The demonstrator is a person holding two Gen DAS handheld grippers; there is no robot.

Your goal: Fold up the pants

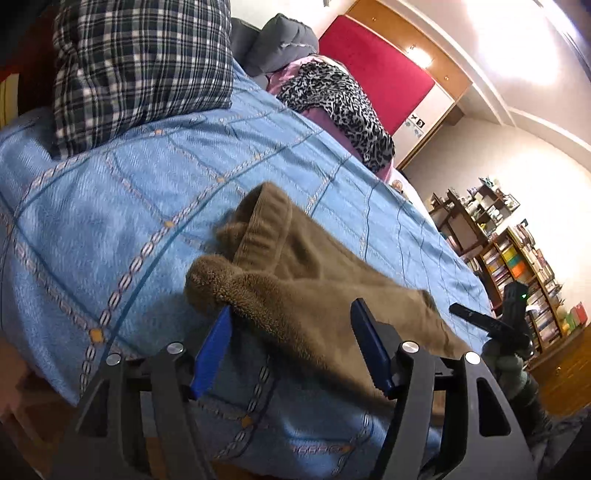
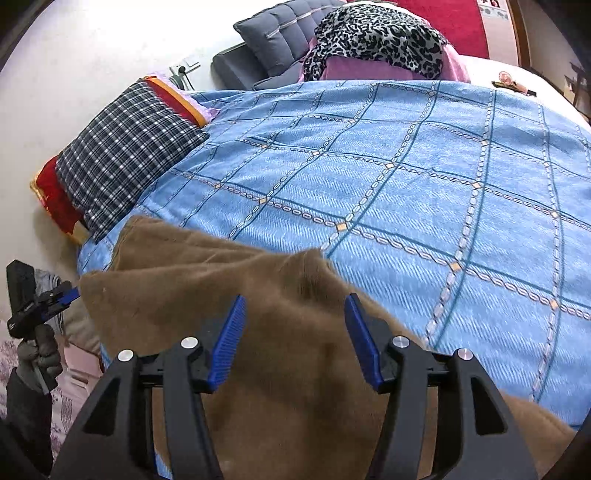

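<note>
Brown fleece pants lie at the near edge of a bed covered by a blue patterned blanket. My left gripper is open, its blue pads either side of a bunched fuzzy end of the pants. In the right wrist view the pants spread across the near edge, and my right gripper is open just above them. The left gripper shows at the far left, at the pants' corner. The right gripper shows at the right of the left wrist view.
A plaid pillow lies at the bed's left, over a red and orange cloth. A leopard-print cloth on pink fabric and a grey cushion sit at the far side. Bookshelves stand beyond the bed.
</note>
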